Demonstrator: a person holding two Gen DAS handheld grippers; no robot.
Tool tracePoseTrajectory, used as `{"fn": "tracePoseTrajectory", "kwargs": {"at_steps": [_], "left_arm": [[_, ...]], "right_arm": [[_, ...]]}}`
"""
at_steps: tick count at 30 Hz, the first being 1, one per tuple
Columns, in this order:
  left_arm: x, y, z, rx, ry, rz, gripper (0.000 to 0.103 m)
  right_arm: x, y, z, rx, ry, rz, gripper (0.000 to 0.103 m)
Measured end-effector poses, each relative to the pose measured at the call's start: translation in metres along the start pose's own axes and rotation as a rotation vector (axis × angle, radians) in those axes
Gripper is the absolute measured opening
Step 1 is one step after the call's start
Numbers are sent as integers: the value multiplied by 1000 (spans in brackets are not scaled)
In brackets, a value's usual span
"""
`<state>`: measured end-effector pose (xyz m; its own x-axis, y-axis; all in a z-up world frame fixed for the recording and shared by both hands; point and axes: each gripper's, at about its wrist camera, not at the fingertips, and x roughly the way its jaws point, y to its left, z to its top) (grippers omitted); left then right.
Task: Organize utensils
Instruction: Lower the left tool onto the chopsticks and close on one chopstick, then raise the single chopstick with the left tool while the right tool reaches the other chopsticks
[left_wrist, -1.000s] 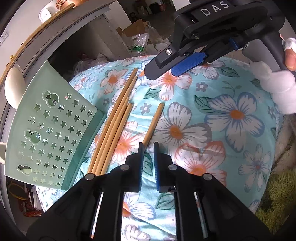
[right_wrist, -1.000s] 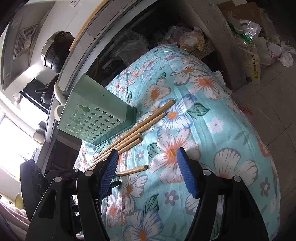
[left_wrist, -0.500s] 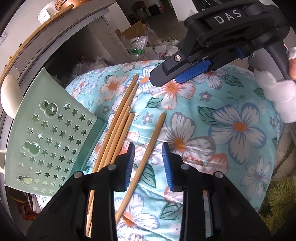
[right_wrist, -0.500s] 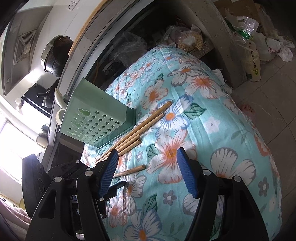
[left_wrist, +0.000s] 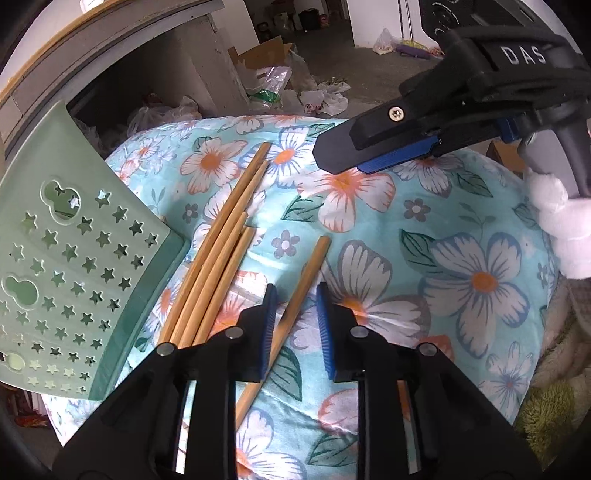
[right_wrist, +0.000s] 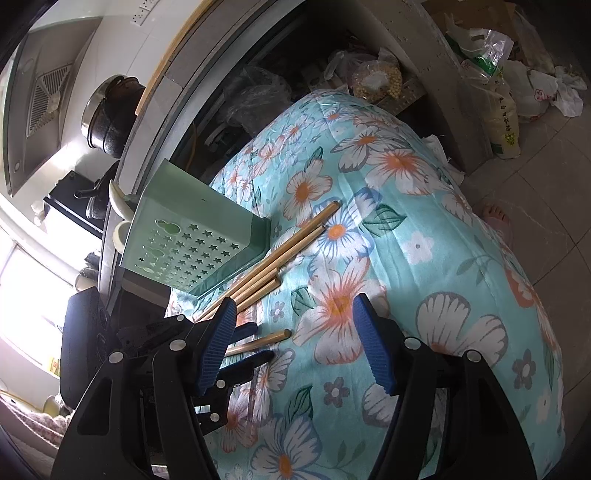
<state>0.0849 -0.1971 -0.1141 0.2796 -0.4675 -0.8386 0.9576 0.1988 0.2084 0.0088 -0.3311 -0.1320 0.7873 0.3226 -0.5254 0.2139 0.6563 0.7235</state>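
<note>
Several wooden chopsticks (left_wrist: 218, 258) lie side by side on a floral cloth (left_wrist: 424, 258), next to a green perforated utensil basket (left_wrist: 74, 266) lying on its side. One single chopstick (left_wrist: 295, 299) lies apart; my left gripper (left_wrist: 295, 317) is open with its blue pads either side of it, low over the cloth. My right gripper (right_wrist: 295, 343) is open and empty above the cloth; it also shows in the left wrist view (left_wrist: 406, 147). In the right wrist view the bundle (right_wrist: 280, 254), the single chopstick (right_wrist: 258, 341) and the basket (right_wrist: 184, 251) show.
The cloth (right_wrist: 424, 258) covers a rounded surface that drops off to a tiled floor (right_wrist: 546, 192) on the right. A counter edge with a dark pot (right_wrist: 107, 114) and plastic bags (right_wrist: 376, 77) lies behind.
My left gripper has opened and moved forward, so the single chopstick now lies between its pads. The right gripper has stayed open and almost still.
</note>
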Motion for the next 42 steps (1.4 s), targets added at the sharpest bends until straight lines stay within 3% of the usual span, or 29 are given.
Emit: {"fn": "tracePoseTrajectory", "kwargs": {"at_steps": [6, 16, 28, 34, 42], "left_arm": [[1, 1, 2, -10, -6, 8, 6], [-41, 20, -17, -114, -60, 99, 5], [-90, 64, -50, -320, -158, 237, 5], [-101, 77, -64, -361, -189, 244, 5], [-104, 81, -74, -371, -194, 236, 5]], "right_arm": [[-3, 0, -2, 5, -10, -4, 64], [-12, 17, -5, -11, -27, 3, 64], [28, 40, -11, 19, 75, 48, 49], [56, 31, -10, 103, 120, 69, 41], [77, 18, 0, 208, 111, 68, 27]]}}
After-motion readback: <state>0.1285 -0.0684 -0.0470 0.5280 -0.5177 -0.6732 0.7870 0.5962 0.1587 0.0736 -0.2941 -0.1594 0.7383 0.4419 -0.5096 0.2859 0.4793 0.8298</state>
